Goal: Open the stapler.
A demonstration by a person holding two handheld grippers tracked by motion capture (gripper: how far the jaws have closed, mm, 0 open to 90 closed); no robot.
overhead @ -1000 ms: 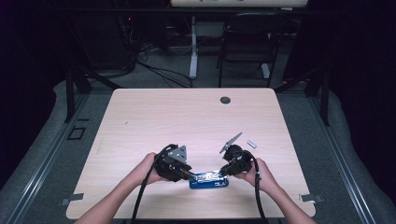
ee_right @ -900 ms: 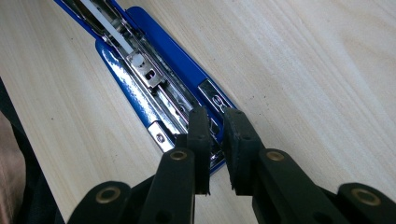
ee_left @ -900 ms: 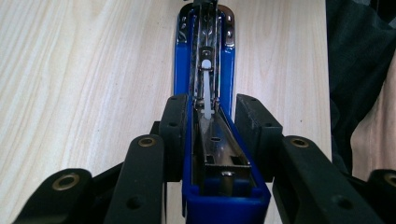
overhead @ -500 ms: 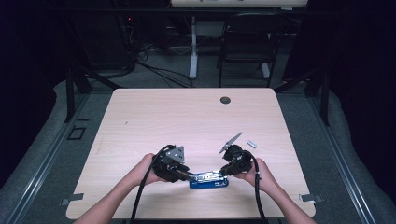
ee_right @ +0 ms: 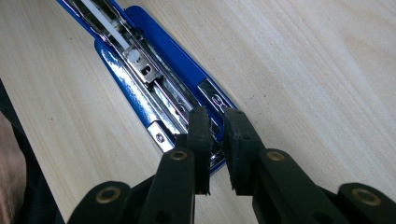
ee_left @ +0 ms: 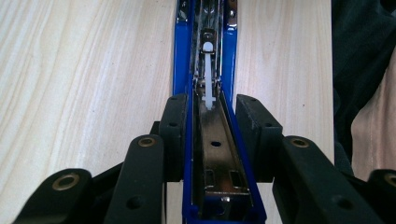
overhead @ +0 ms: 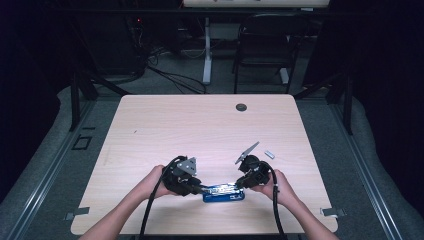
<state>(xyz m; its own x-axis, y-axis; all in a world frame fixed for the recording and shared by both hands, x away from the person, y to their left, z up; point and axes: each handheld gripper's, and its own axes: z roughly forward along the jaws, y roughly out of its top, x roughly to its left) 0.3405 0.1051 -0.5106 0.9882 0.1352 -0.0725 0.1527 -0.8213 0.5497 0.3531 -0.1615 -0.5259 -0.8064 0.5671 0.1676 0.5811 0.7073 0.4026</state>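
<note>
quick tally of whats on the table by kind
blue stapler: 1
small silver piece: 1
round dark grommet: 1
left hand-held gripper and right hand-held gripper: 2
total: 5

Light wood-grain table (overhead: 200,125) stands on grey carpet floor (overhead: 350,165), with tape marks near its lower corners. A round black grommet (overhead: 241,107) sits near the table's far edge. Behind it: a dark chair (overhead: 260,55), a white desk leg (overhead: 207,50), cables on the floor (overhead: 170,80). Surroundings dark; the table is well lit.
</note>
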